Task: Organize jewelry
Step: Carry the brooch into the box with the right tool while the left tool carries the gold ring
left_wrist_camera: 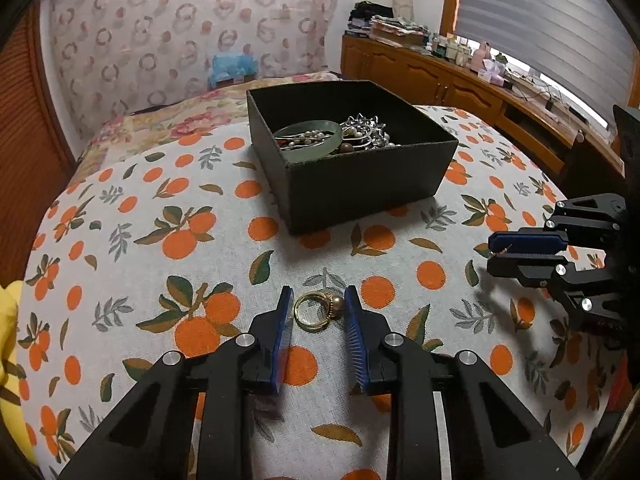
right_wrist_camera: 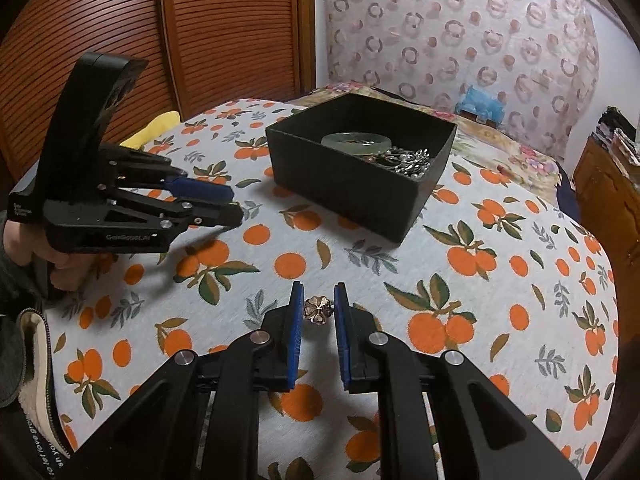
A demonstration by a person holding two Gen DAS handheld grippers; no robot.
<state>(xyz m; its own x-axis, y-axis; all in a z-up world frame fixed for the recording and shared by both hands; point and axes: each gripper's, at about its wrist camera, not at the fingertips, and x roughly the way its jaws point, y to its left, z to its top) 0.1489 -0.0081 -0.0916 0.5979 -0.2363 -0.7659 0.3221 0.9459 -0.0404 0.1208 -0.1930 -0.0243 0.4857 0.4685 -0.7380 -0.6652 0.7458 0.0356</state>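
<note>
A gold ring with a bead (left_wrist_camera: pixel 318 311) lies on the orange-print cloth between the open pads of my left gripper (left_wrist_camera: pixel 317 307), close to both but not clamped. My left gripper also shows in the right wrist view (right_wrist_camera: pixel 230 202). A small rose-gold flower piece (right_wrist_camera: pixel 318 309) sits between the pads of my right gripper (right_wrist_camera: pixel 318 305), which stand slightly apart from it. In the left wrist view my right gripper (left_wrist_camera: pixel 494 250) shows that piece at its tips. A black box (left_wrist_camera: pixel 360 184) behind holds a green bangle (left_wrist_camera: pixel 310 138), pearls and silver chains; it also shows in the right wrist view (right_wrist_camera: pixel 352 196).
The orange-print cloth (left_wrist_camera: pixel 160 240) covers the bed. A yellow item (right_wrist_camera: pixel 154 130) lies at its far left edge. A wooden cabinet (left_wrist_camera: pixel 460 88) with clutter stands to the right. A slatted wooden door (right_wrist_camera: pixel 180 32) is on the left.
</note>
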